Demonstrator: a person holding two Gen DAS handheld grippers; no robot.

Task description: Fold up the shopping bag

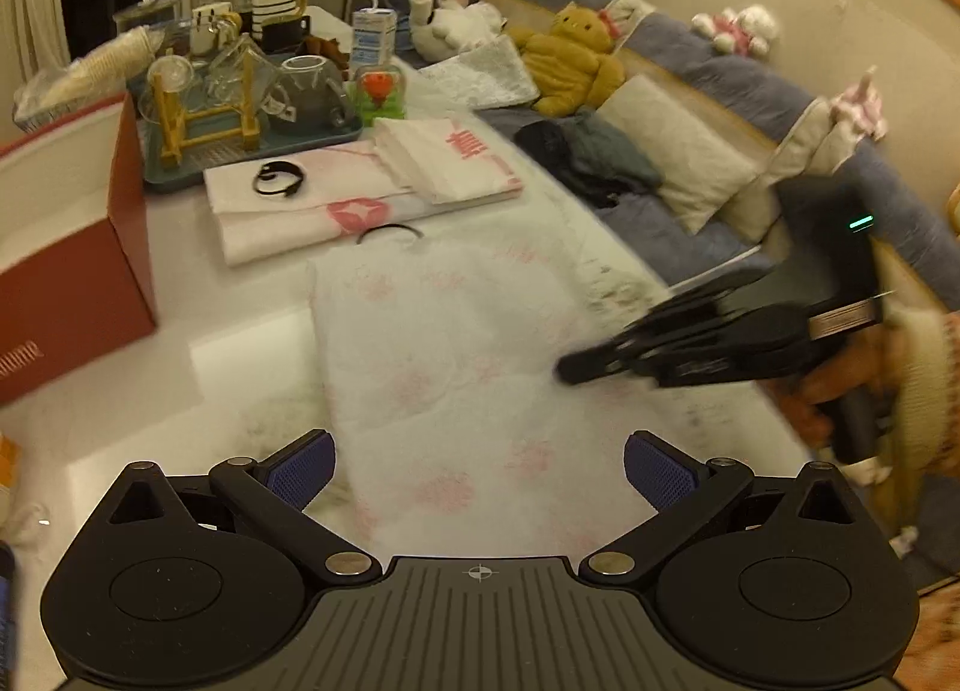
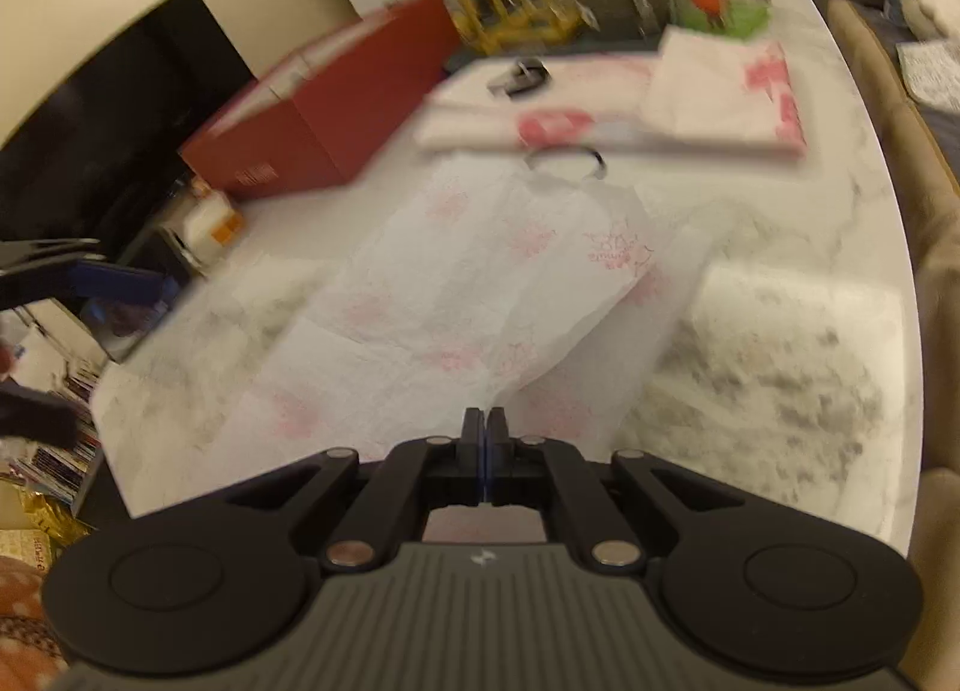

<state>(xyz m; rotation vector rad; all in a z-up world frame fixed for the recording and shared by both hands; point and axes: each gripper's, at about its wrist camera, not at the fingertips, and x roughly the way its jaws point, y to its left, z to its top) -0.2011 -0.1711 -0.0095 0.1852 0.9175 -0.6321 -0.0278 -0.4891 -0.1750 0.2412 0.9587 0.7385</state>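
The thin white shopping bag (image 1: 432, 343) with pink prints lies flat mid-bench (image 1: 228, 331), light, limp and crease-prone, best pinched at an edge, as the right hand-held gripper (image 2: 485, 421) clamps its near edge while the left hand-held gripper (image 1: 479, 466) gapes empty.

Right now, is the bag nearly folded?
Not yet. Done: two folded bags stacked further back. In hand: the white bag has one side lifted by the shut right gripper; the left gripper is open and empty. Left: finish this fold.
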